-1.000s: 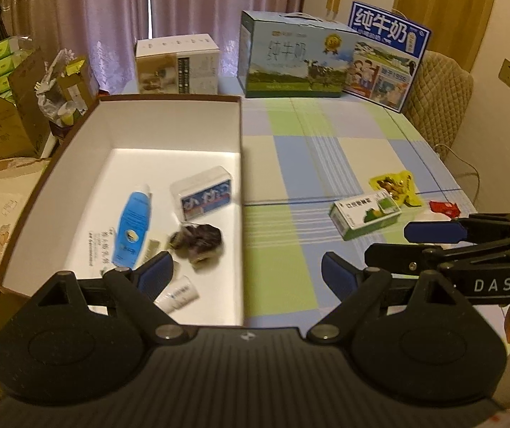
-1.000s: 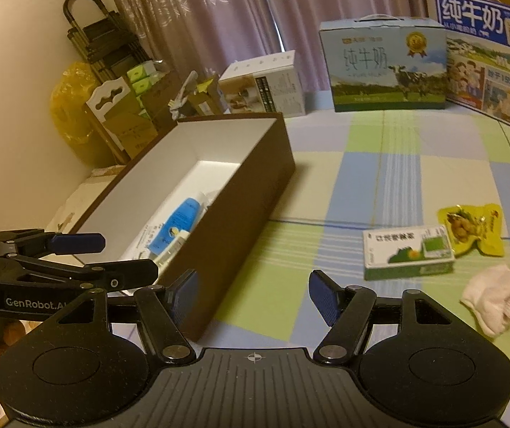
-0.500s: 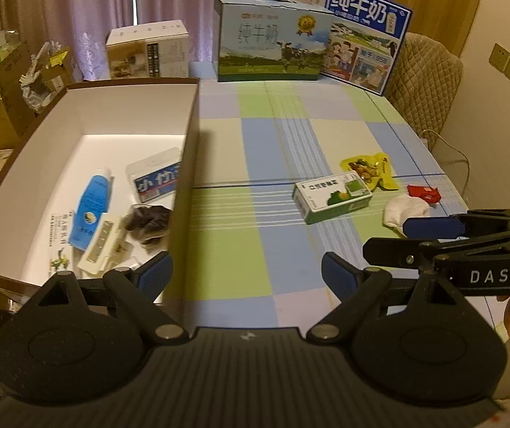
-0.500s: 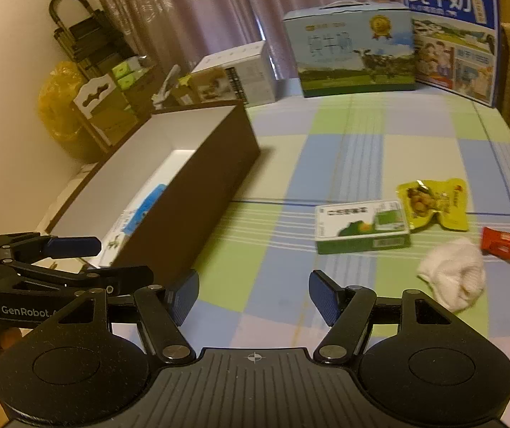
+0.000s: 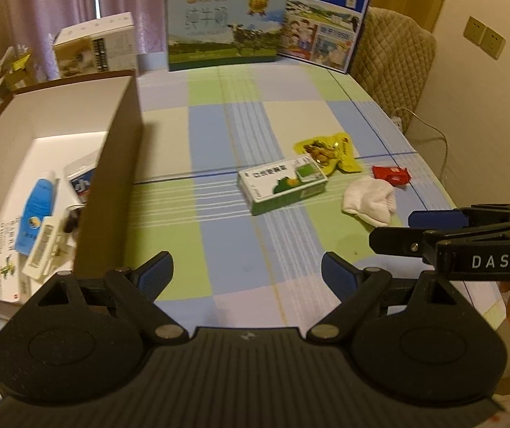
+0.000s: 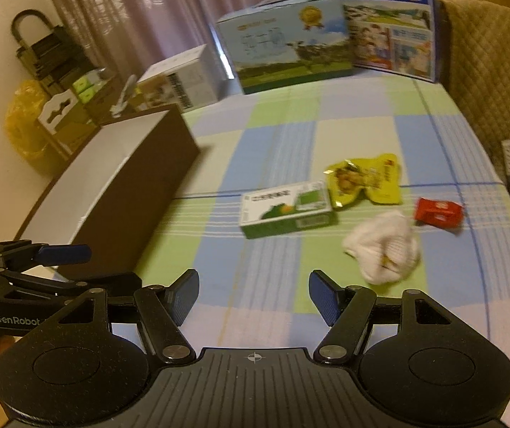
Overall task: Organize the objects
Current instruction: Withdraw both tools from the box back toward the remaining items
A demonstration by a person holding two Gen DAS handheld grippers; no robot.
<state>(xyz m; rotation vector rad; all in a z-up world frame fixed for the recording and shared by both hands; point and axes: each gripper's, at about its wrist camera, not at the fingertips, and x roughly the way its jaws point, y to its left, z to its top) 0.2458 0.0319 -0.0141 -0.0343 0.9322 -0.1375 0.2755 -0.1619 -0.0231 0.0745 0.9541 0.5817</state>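
A brown box with a white inside (image 5: 115, 164) (image 6: 137, 182) stands at the table's left and holds a blue tube (image 5: 35, 214), a white-and-blue packet (image 5: 80, 182) and other small items. On the checked cloth lie a green-and-white carton (image 5: 281, 183) (image 6: 287, 210), a yellow snack bag (image 5: 329, 149) (image 6: 365, 178), a red packet (image 5: 390, 174) (image 6: 438, 212) and a white sock (image 5: 369, 201) (image 6: 385, 246). My left gripper (image 5: 247, 274) is open and empty over the cloth, short of the carton. My right gripper (image 6: 253, 292) is open and empty, with the sock just beyond its right finger.
Two milk cartons (image 5: 224, 23) (image 5: 326, 18) and a white box (image 5: 96, 48) stand along the table's far edge. A padded chair (image 5: 394, 53) is at the far right. Cardboard clutter (image 6: 62, 114) sits beyond the brown box. Bare cloth (image 5: 230, 221) lies before both grippers.
Both grippers have swung to the right, away from the brown box and toward the loose items on the cloth. Their jaws have stayed as wide as before.
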